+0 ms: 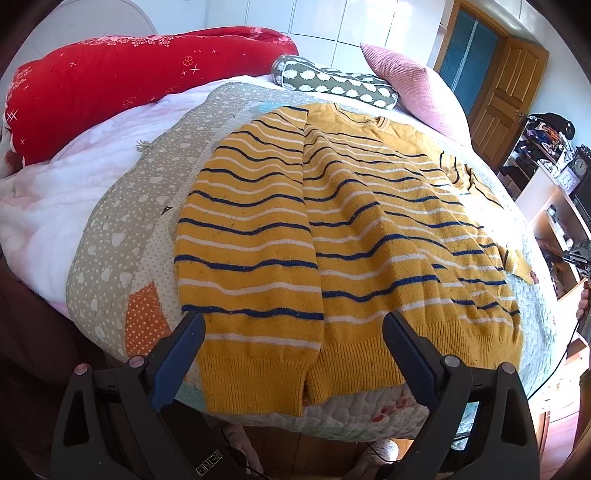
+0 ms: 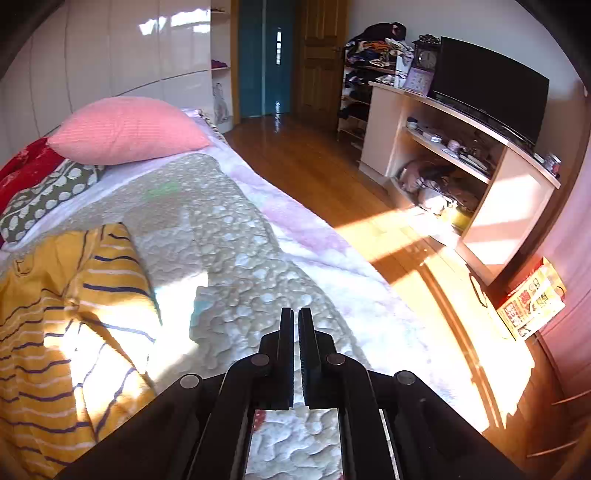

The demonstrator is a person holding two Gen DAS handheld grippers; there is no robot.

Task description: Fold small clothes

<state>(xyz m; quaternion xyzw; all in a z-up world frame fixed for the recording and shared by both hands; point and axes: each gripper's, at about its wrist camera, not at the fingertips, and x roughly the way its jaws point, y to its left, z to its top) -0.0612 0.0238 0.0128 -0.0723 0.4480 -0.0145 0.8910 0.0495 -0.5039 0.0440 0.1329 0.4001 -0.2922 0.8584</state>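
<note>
Mustard-yellow knitted sweater with navy and white stripes (image 1: 332, 229) lies flat on quilted bed cover (image 1: 155, 206), one sleeve folded across front. Left tongs (image 1: 293, 323) spread above hem, empty. Right tongs (image 2: 296, 314) pressed together over quilt beside sweater, gripping nothing.

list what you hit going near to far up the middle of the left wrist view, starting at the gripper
left gripper → yellow striped sweater → sheep-print cushion → white wardrobe doors
</note>
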